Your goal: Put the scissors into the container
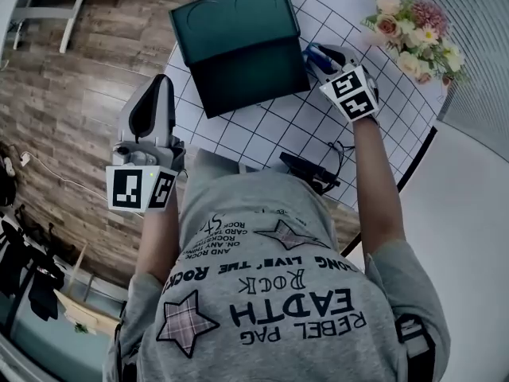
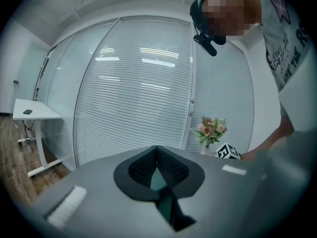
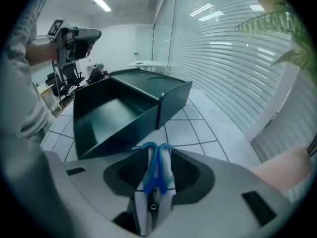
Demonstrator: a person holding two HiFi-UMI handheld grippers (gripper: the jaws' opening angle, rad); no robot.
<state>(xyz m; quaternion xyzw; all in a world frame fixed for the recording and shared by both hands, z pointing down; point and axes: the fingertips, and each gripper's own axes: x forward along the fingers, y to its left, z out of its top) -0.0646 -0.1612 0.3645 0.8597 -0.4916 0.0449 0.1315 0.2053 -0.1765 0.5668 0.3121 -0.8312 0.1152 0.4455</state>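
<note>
The scissors (image 3: 157, 167), with blue handle loops, lie lengthwise between the jaws of my right gripper (image 3: 157, 152), handles pointing away from the camera. The jaws stand apart on either side of them, and I see no pad squeezing them. In the head view this gripper (image 1: 326, 64) and the scissors (image 1: 316, 54) are just right of the dark green container (image 1: 238, 42), low over the table. The container (image 3: 119, 115) is open and empty, just ahead and to the left. My left gripper (image 1: 163, 86) is shut and hangs off the table's left edge, holding nothing (image 2: 157, 155).
The round white table (image 1: 318, 126) has a grid pattern. A bunch of flowers (image 1: 413, 34) stands at its far right. A black device with a cable (image 1: 310, 169) lies near the front edge by the person's body. Wooden floor lies to the left.
</note>
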